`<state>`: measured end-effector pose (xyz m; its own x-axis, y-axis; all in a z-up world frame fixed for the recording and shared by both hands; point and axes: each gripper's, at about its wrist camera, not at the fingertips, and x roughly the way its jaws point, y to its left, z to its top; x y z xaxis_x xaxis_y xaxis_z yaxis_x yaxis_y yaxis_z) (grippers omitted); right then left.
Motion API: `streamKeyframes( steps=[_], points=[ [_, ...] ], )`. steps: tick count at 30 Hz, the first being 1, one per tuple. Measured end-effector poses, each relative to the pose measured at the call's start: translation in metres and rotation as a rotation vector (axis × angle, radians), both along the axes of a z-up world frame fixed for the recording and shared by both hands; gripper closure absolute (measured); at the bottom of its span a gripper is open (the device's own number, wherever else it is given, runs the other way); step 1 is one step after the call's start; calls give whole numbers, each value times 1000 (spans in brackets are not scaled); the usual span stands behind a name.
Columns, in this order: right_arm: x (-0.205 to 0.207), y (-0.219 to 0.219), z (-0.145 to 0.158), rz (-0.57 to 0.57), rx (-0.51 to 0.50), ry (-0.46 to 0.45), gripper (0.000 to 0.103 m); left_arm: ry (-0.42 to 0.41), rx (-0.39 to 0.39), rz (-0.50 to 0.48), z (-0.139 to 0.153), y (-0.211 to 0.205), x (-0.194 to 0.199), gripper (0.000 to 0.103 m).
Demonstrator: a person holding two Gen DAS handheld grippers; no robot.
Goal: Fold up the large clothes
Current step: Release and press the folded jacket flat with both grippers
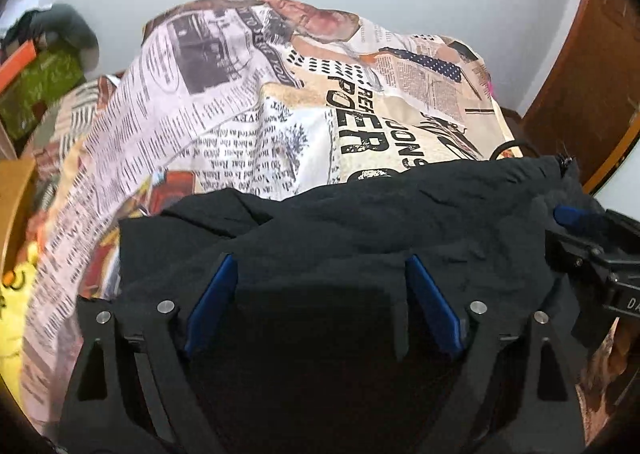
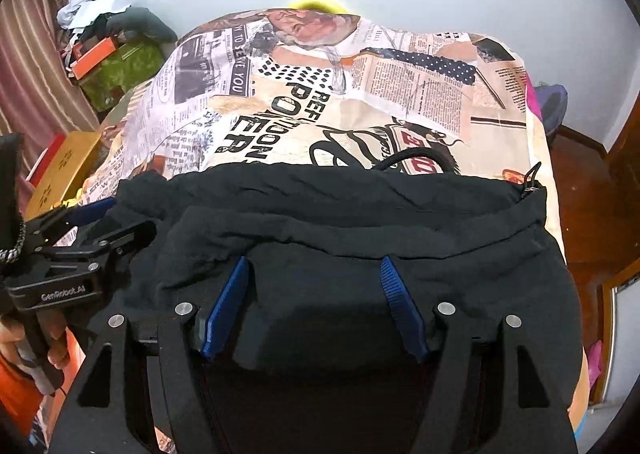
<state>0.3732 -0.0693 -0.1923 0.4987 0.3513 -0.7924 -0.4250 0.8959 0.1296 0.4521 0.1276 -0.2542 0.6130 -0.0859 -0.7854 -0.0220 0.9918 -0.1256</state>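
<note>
The black garment [image 1: 360,221] lay bunched on the newspaper-print bedspread [image 1: 248,101], directly beneath and ahead of both claws. The left claw [image 1: 322,270] and right claw [image 2: 314,270] hung released, pads spread over the cloth.

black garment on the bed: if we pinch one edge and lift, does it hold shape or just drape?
Likely drapes: the black garment lies in soft wrinkles and overlapping folds on the printed bedsheet, so it looks floppy. It probably trails rather than lifts whole, being wide across the bed. Its cord and zipper pull may dangle or snag.
</note>
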Motion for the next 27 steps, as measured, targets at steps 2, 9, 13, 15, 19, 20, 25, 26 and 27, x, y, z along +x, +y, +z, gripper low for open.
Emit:
streamKeyframes(
  steps=[2, 9, 13, 15, 19, 20, 25, 26, 27],
  points=[
    [-2, 0, 3, -3, -13, -2, 38, -2, -2, -1, 4, 1, -4, 15],
    [-24, 1, 20, 12, -75, -48, 38, -41, 41, 36, 26, 5, -34, 16],
    [-43, 2, 35, 27, -94, -106, 38, -86, 36, 72, 44, 22, -62, 16],
    [-53, 4, 43, 38, -99, -137, 38, -109, 17, 95, 51, 34, -77, 16],
    [-66, 8, 54, 52, -90, -173, 38, -165, -29, 167, 60, 65, -116, 16],
    [-69, 10, 55, 55, -83, -176, 38, -168, -37, 189, 59, 71, -124, 16],
    [-72, 19, 45, 68, -72, -147, 38, -97, -213, 303, 32, 115, -158, 16],
    [-72, 20, 43, 66, -73, -136, 38, -66, -273, 341, 20, 126, -163, 16],
    [-69, 22, 37, 64, -72, -116, 38, -51, -314, 362, 12, 131, -168, 16]
  ],
)
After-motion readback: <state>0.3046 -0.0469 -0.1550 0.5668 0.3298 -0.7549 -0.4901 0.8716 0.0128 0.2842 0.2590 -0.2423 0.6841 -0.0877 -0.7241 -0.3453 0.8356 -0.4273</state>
